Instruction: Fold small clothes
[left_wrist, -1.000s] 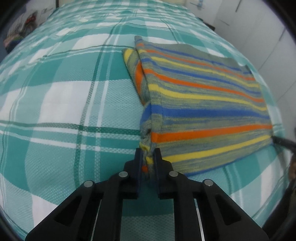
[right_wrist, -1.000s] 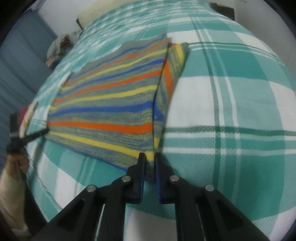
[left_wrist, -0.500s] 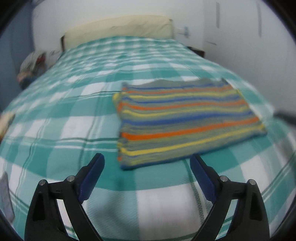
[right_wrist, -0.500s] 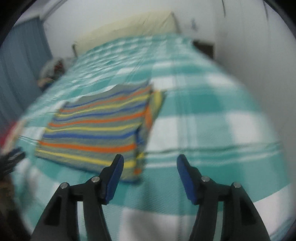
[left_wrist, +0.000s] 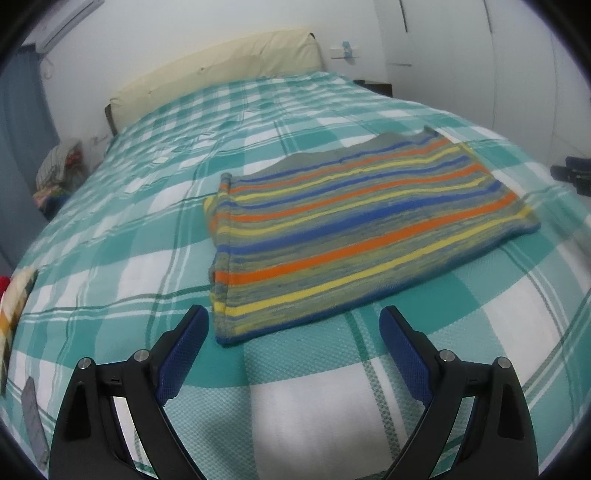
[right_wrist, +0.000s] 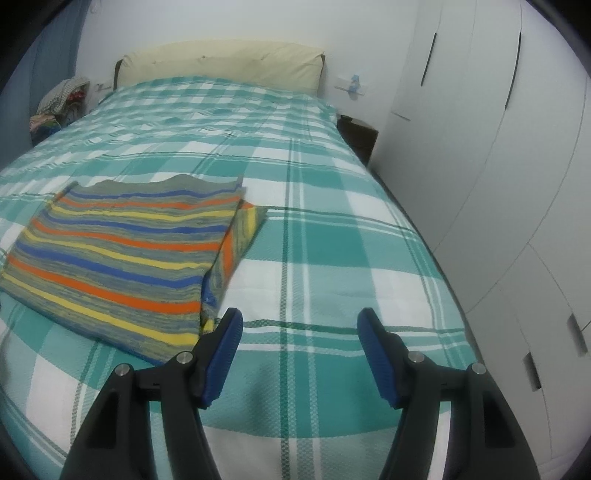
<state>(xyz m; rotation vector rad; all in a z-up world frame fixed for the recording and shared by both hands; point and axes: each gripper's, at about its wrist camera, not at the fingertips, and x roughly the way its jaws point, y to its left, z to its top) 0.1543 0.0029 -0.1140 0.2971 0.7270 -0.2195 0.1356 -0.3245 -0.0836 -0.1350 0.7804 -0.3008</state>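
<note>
While the striped garment (left_wrist: 354, 236) lay folded flat on the checked bedspread (left_wrist: 147, 229), centre-right of the left view, both the left gripper (left_wrist: 291, 343) and right gripper (right_wrist: 299, 345) hung wide apart, empty. A careless regrasp might drag its loose tucked edge askew.

Soft, even indoor light, rather dim and bluish; faint shadows only. Fisheye bends the bed (left_wrist: 110, 236) and wardrobe (right_wrist: 517, 155) strongly, dark vignette at corners. Slight overall softness, no glare.

teal plaid bedspread (right_wrist: 332, 236), cream headboard (right_wrist: 221, 62), white wardrobe (right_wrist: 480, 147), dark nightstand (right_wrist: 358, 134), white walls
</note>
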